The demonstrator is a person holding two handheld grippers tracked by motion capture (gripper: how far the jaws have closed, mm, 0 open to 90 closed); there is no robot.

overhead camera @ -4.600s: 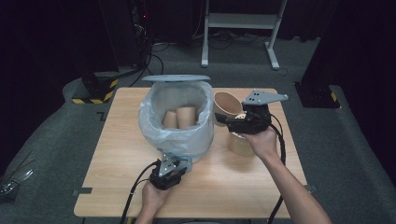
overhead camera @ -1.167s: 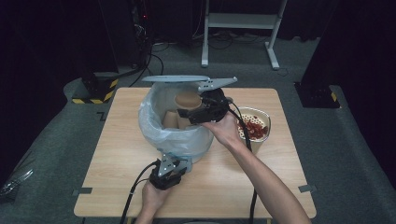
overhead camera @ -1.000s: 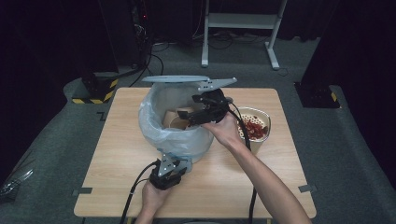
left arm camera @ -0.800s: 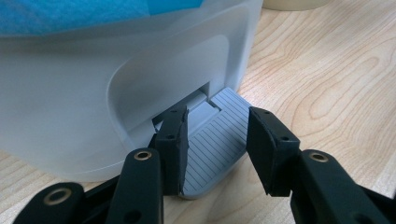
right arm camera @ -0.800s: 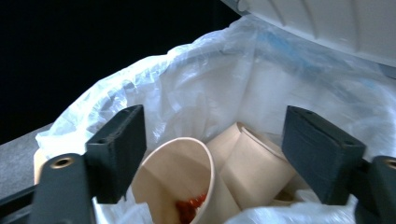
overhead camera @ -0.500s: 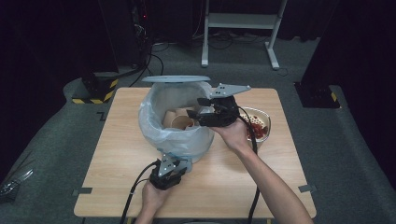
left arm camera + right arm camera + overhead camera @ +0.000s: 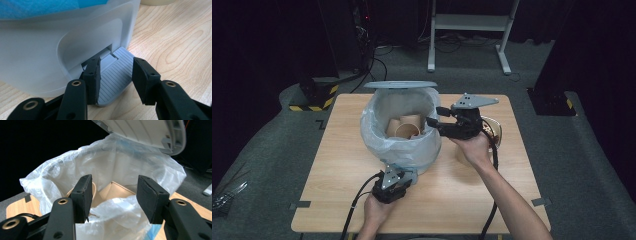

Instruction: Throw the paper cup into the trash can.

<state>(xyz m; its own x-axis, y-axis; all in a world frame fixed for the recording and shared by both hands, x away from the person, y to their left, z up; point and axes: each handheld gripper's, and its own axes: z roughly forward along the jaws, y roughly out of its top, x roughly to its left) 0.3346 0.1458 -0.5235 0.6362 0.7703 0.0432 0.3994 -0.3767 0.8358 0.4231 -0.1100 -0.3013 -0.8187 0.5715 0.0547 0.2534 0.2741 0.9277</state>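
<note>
Paper cups (image 7: 404, 127), light and easily crushed, best pinched at the rim, inside lined pedal bin (image 7: 412, 152), left gripper (image 7: 115, 72) clamped on pedal (image 7: 113, 87), right gripper (image 7: 433, 115) just closed, empty, alongside.

Wooden table (image 7: 337, 150), white metal stand (image 7: 472, 22) behind, yellow-black striped base (image 7: 314, 95).
</note>
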